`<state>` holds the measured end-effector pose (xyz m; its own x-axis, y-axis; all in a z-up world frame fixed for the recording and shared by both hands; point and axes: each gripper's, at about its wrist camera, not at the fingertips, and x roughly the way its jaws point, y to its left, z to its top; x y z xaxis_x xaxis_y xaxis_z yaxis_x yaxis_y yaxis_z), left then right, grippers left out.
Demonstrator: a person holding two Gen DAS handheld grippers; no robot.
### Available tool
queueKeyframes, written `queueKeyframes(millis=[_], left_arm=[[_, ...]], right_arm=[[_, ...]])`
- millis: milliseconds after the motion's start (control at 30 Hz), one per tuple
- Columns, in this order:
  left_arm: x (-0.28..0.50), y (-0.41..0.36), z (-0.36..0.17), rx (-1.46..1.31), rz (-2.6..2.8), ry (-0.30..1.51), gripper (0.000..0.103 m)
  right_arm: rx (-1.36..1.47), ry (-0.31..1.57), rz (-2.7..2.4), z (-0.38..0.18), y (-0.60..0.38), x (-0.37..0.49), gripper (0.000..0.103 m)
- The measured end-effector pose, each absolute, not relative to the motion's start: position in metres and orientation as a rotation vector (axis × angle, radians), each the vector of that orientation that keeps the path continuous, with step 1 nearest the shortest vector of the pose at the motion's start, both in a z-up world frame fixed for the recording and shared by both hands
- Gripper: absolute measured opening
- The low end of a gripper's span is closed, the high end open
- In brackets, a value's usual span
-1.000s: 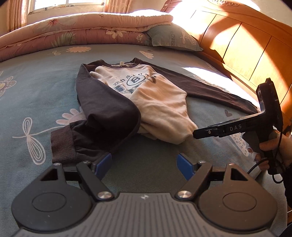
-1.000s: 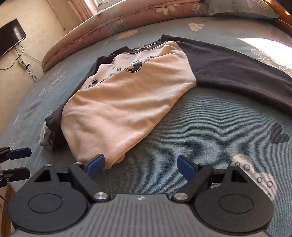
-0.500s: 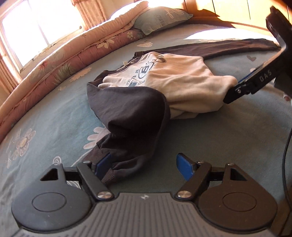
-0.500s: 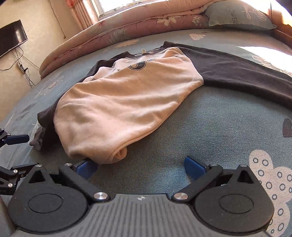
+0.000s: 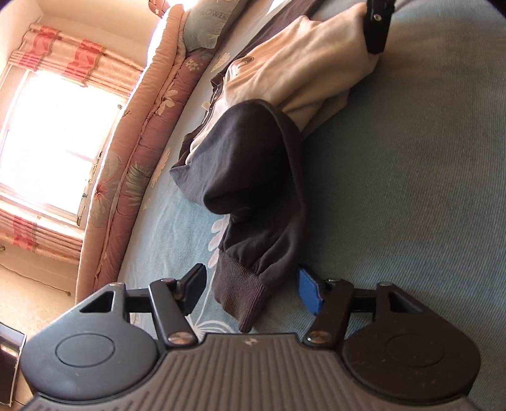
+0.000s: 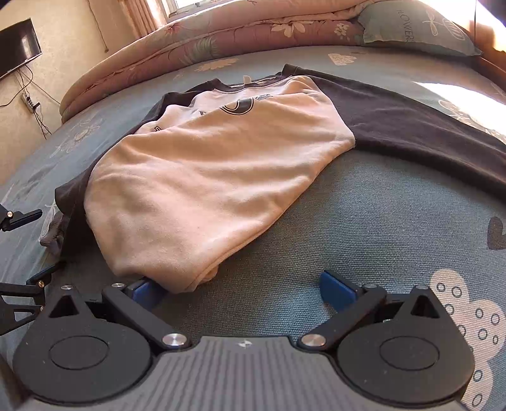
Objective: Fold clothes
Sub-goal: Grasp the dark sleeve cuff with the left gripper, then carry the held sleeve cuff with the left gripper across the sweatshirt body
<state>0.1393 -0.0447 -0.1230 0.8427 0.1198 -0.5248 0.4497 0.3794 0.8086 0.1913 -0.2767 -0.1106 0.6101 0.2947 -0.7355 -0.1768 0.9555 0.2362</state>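
Observation:
A cream sweatshirt (image 6: pixel 215 177) with dark sleeves lies crumpled on the blue bedsheet (image 6: pixel 363 227). One dark sleeve (image 5: pixel 253 177) is folded over toward me, and its ribbed cuff (image 5: pixel 237 294) lies between the fingers of my left gripper (image 5: pixel 251 281). That gripper's jaws are closing. The blue pad (image 5: pixel 308 294) touches the fabric, while the other pad stands just clear of the cuff. My right gripper (image 6: pixel 240 289) is wide open at the cream hem (image 6: pixel 189 278), which rests against its left pad. The other sleeve (image 6: pixel 411 126) stretches away to the right.
A rolled floral quilt (image 6: pixel 221 34) and a pillow (image 6: pixel 417 28) line the far side of the bed. A dark screen (image 6: pixel 19 44) hangs on the wall at left. A bright curtained window (image 5: pixel 57 132) shows in the left wrist view.
The left gripper rolled sharply, sank to the cuff and narrowed around it. The right gripper opened wider and came up against the cream hem.

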Motion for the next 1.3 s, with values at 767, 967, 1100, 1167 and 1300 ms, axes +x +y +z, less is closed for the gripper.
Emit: queueKeyframes(millis=[767, 967, 1100, 1167, 1300], left_arm=[[0.158, -0.069, -0.100, 1.048, -0.273, 0.670, 0.002], [0.172, -0.026, -0.051, 0.836, -0.229, 0.714, 0.002], [0.199, 0.015, -0.024, 0.646, -0.174, 0.743, 0.002], [0.210, 0.039, -0.012, 0.525, -0.159, 0.755, 0.002], [0.230, 0.092, 0.011, 0.259, -0.138, 0.766, 0.002]], right_arm=[[0.159, 0.885, 0.274, -0.109, -0.279, 0.193, 0.103], [0.174, 0.894, 0.260, -0.107, -0.280, 0.194, 0.103], [0.197, 0.892, 0.234, -0.105, -0.286, 0.193, 0.103], [0.208, 0.887, 0.214, -0.103, -0.290, 0.193, 0.103], [0.194, 0.896, 0.185, -0.103, -0.291, 0.194, 0.103]])
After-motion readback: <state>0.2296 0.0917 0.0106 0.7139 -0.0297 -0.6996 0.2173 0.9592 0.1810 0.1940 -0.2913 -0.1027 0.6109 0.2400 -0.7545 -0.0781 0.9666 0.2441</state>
